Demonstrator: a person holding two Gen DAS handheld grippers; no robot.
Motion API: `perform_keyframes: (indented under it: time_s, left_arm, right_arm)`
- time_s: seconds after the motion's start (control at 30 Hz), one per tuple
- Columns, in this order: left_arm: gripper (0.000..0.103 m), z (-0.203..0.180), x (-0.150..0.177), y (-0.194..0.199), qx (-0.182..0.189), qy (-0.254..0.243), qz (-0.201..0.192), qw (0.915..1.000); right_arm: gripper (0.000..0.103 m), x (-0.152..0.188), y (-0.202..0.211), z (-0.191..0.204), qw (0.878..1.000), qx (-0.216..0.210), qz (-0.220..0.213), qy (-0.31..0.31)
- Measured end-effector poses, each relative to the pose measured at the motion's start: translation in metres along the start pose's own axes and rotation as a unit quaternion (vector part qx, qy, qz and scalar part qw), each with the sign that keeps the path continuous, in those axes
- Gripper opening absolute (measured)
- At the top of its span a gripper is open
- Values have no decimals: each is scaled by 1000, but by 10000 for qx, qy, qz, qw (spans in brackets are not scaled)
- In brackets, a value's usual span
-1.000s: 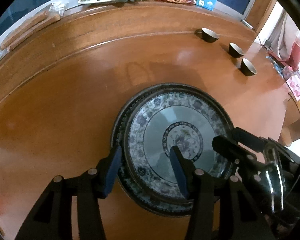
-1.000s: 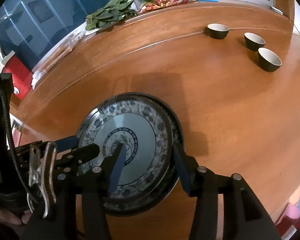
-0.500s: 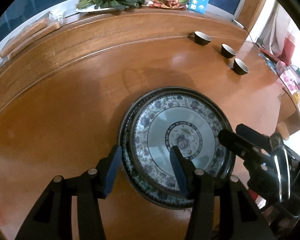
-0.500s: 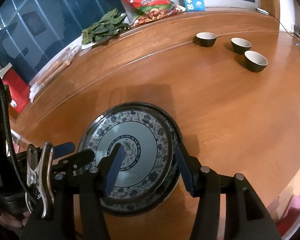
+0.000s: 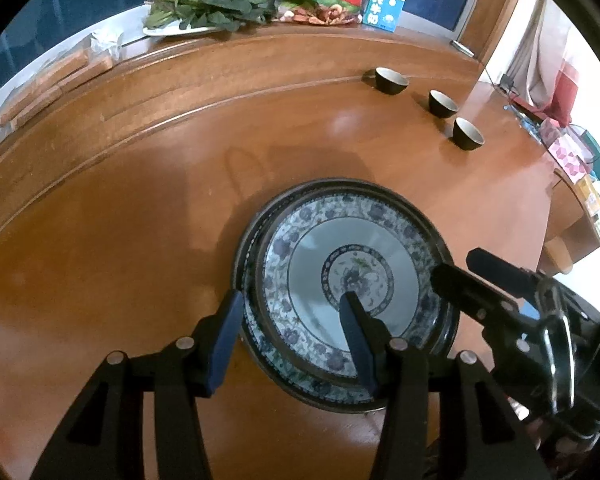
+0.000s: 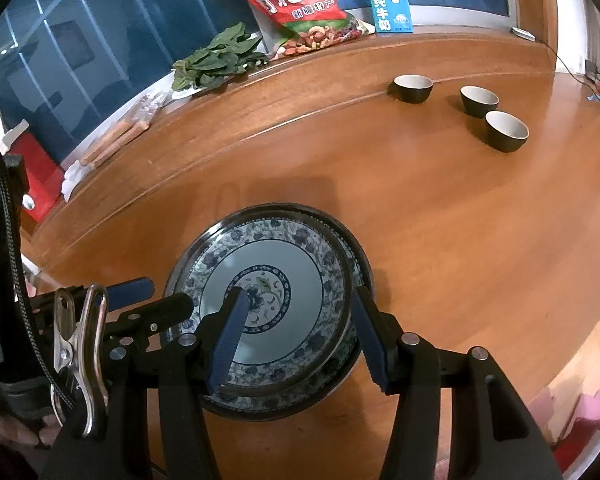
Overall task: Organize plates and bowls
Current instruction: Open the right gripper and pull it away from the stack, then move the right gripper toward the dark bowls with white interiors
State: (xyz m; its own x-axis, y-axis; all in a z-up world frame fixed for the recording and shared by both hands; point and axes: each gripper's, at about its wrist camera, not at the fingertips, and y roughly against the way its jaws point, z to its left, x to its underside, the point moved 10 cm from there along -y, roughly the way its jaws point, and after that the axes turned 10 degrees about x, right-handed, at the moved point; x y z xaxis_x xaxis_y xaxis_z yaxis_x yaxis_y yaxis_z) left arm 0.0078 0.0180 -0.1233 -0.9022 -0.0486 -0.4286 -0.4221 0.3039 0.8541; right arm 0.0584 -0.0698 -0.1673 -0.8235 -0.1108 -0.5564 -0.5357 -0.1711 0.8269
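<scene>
Contents, worktop (image 5: 120,208), round, brown wood with a raised outer band:

- Three small dark bowls (image 6: 413,88), pale inside, nothing visible in them, set in a loose row on the far right part of the worktop, well apart from the plates.
- White dish (image 5: 176,31) at the far edge, heaped with green leaves (image 5: 216,6).
- Red snack bag (image 6: 296,4), printed with nuts, and a blue-and-white milk carton (image 6: 392,6), both upright at the far edge, beside each other.
- Wrapped brown sticks (image 5: 52,84), far left edge.

Plates (image 5: 352,280): two stacked, near centre of the worktop toward the viewer. Both carry a blue floral border on white, a dark rim, and the upper one a floral medallion in a pale blue-grey well. The upper plate sits shifted off-centre on the lower one, so the lower rim shows as a crescent.

Left hand-held gripper (image 5: 290,340): jaws spread wide, holding nothing. Its left finger lies just outside the stack's left rim; its right finger reaches over the upper plate's well, close to the medallion.

Right hand-held gripper (image 6: 298,336): jaws spread wide, holding nothing. Its left finger lies over the upper plate near the medallion; its right finger stands just outside the stack's right rim. Whether any finger touches the plates cannot be told.
</scene>
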Motion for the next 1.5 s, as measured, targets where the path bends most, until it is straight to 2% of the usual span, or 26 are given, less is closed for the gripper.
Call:
perform_keyframes:
  time_s: [0.93, 1.5]
  left_arm:
    - [53, -67, -49, -37, 13, 292, 2, 9996]
    - [53, -109, -82, -67, 131, 357, -38, 9993]
  right_arm:
    - [55, -50, -3, -75, 9995, -315, 30, 75]
    - [55, -80, -22, -140, 9997, -222, 90, -91]
